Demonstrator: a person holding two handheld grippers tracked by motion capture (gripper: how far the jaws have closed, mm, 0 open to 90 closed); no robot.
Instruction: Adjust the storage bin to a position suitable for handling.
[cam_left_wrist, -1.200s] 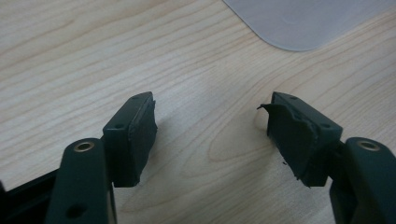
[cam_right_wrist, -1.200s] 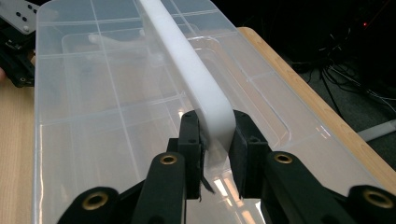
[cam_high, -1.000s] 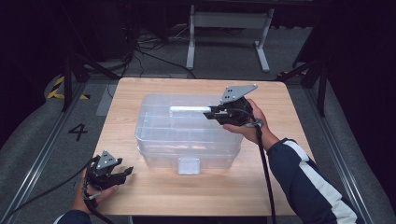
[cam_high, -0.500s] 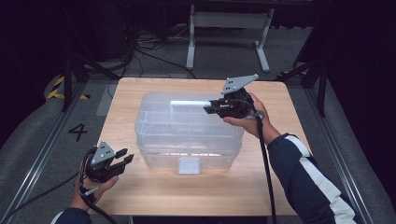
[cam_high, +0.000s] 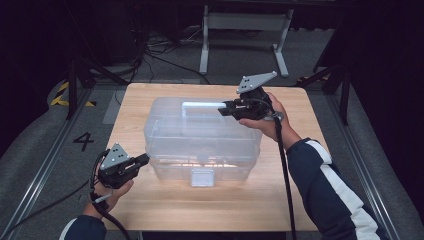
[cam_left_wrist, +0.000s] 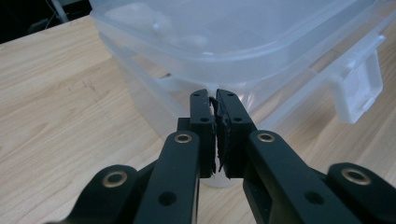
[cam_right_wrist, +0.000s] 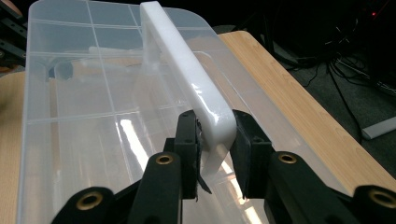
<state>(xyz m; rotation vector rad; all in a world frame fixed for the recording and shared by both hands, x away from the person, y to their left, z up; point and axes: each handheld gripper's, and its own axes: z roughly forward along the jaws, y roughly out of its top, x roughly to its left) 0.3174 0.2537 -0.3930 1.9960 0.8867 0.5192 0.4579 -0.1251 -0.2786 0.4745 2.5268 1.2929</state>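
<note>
Nearest to me, at the front left of the pale wooden bench (cam_high: 165, 210), my left tongs (cam_high: 145, 159) are clenched on nothing. They have just been closing, and in the left gripper view the two black jaws stand pressed together with their tips just before the lower front corner of the box, nothing between them. I cannot say if the tips touch the wall there.

Behind them stands the clear plastic storage box with a hinged lid (cam_high: 200, 145), in the middle of the bench. Its white front latch (cam_high: 202, 176) hangs down flat against the front wall — I judge it is closed, but I am not sure.

Farther back, on the lid, is the white bar-shaped carrying handle (cam_high: 202, 105). My right tongs (cam_high: 221, 108) are grasping it at its right end; in the right gripper view the jaws stand on both sides of the handle (cam_right_wrist: 205, 109) and the pads press on it.

So I judge the work is at an early stage: the grip on the handle is made, while the box rests on the bench — the lifting or carrying is left. The left tongs may be there to steady the corner.
</note>
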